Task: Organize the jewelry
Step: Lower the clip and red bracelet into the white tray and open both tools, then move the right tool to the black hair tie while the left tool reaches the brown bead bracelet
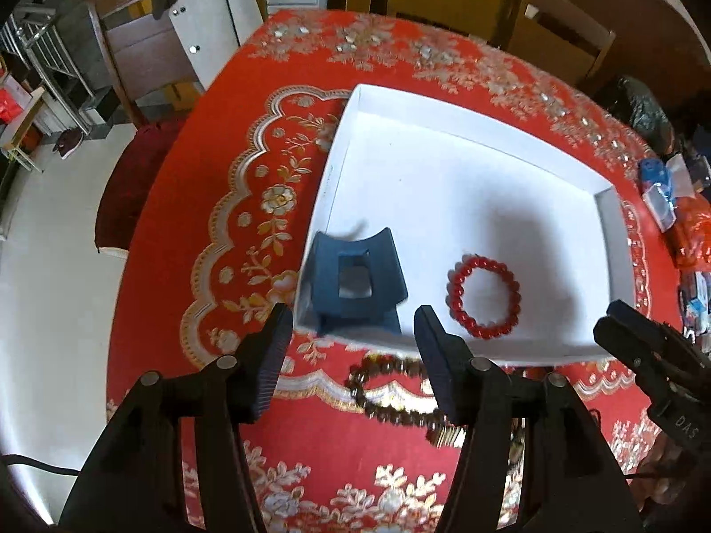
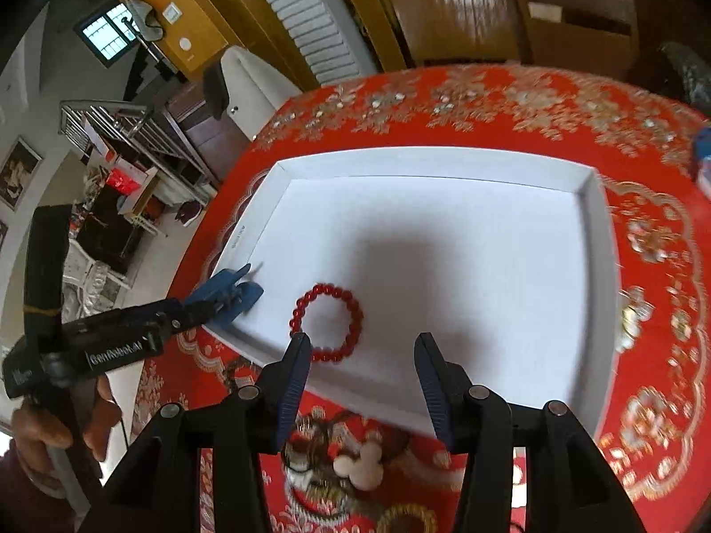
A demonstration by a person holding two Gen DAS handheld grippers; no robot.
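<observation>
Both grippers are hovering over a white shallow box [image 1: 617, 240] sitting on a red floral tablecloth [image 1: 186, 204]. Left gripper [image 1: 353, 326] is standing with its jaws spread wide and nothing pressed between them; a blue hair claw clip [image 1: 353, 282] is lying just beyond its fingertips, in the near left corner of the box, and from the right wrist view that clip [image 2: 233, 291] is sitting right at the tips of this gripper, though whether a pad is touching it I cannot tell. Right gripper [image 2: 362, 346] is also holding its jaws apart, gripping nothing, with a red bead bracelet [image 2: 329, 324] lying flat on the box floor just ahead of its left finger [image 2: 295, 373], partly overlapped by that fingertip in the picture. A brown bead bracelet [image 1: 391, 393] is lying on the cloth outside the near wall of the box, below the left gripper. Beneath the right gripper a tangle of further jewelry, including a white mouse-shaped charm [image 2: 362, 466], is resting on the cloth. A hand [image 2: 53, 422] is gripping the left gripper's handle
</observation>
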